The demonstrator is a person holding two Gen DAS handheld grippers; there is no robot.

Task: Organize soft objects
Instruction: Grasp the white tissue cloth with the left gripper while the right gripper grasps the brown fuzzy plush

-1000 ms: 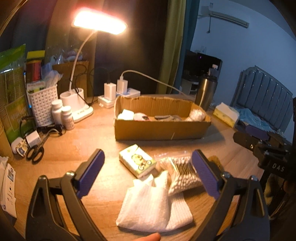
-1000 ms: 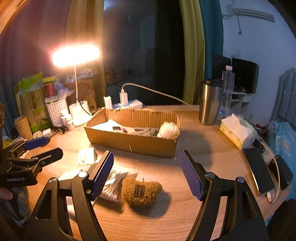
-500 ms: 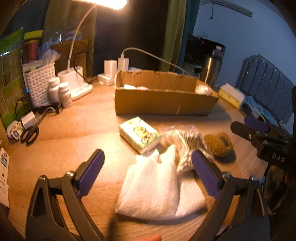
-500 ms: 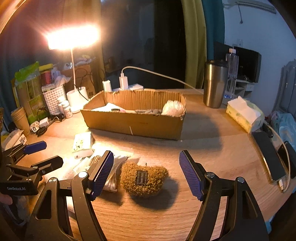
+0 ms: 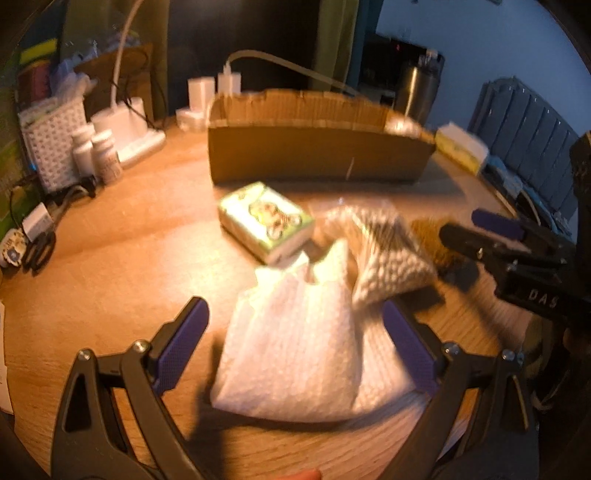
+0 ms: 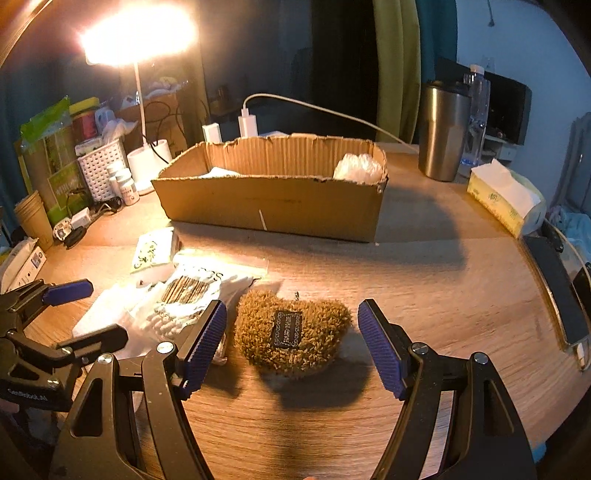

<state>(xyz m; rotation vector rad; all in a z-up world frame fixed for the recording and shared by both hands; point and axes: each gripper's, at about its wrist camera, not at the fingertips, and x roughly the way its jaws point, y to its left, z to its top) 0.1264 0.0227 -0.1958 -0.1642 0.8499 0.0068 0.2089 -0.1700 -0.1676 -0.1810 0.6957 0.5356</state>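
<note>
Wooden desk (image 6: 424,295) under a lit lamp (image 6: 136,33), cluttered along the back; left wrist view is motion-blurred, so labels there are unreadable. Cardboard box (image 6: 273,206) sits beyond both sets of fingers; its front wall hides most of what's inside, only a white bundle (image 6: 358,168) pokes above the rim at the right end. Right gripper (image 6: 291,341) has fingers spread wide, nothing pinched; fuzzy brown pouch (image 6: 291,332) lies flat on the desk between the fingertips, clear of both pads, long axis running finger to finger, dark label facing up. Left gripper (image 5: 295,347) also spread, not pinching; white quilted cloth (image 5: 291,350) lies between its fingers, pointed corners aimed away toward the box, its near edge cut off by the finger frames. Bag of cotton swabs (image 5: 384,251) just past the right fingertip, overlapping the cloth, long axis tilted toward the box. Green tissue pack (image 5: 266,221) ahead of the fingers, angled.
</note>
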